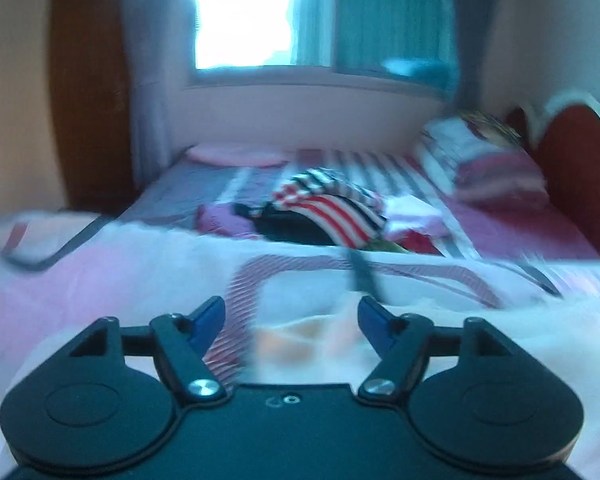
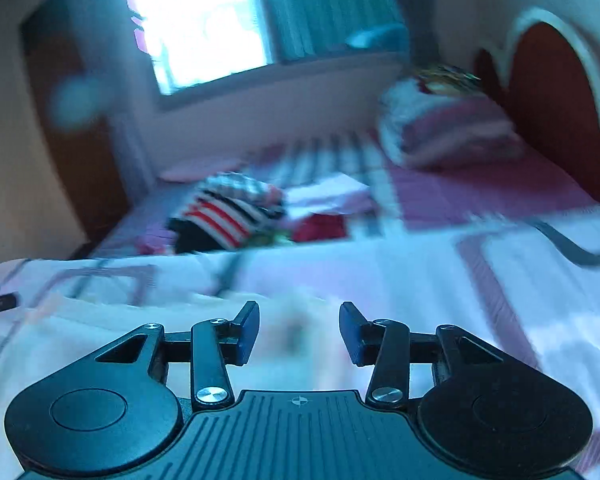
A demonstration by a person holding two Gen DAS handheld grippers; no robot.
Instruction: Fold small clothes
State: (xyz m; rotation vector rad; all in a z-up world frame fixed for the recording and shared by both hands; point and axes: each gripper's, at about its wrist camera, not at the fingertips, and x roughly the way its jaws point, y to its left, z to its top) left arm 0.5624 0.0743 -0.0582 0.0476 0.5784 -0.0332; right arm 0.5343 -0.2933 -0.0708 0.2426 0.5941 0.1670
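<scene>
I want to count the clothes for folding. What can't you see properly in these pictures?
- Clothes pile: both views blurred, pieces overlap; no count possible.
- Pale garment between the left gripper fingers: left view, smeared by motion; kind unclear.
- Cloth ahead of the right gripper: right view, blurred; garment or blanket unclear.
- Dark strap: left view, blurred; where it ends is unclear.
- Pillows: blurred in both views.

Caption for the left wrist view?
Open left gripper low over the pale quilt, facing the striped clothes pile by the window.

Bright window (image 1: 244, 12), red headboard (image 1: 572, 168), striped pillows (image 1: 496, 172).
</scene>
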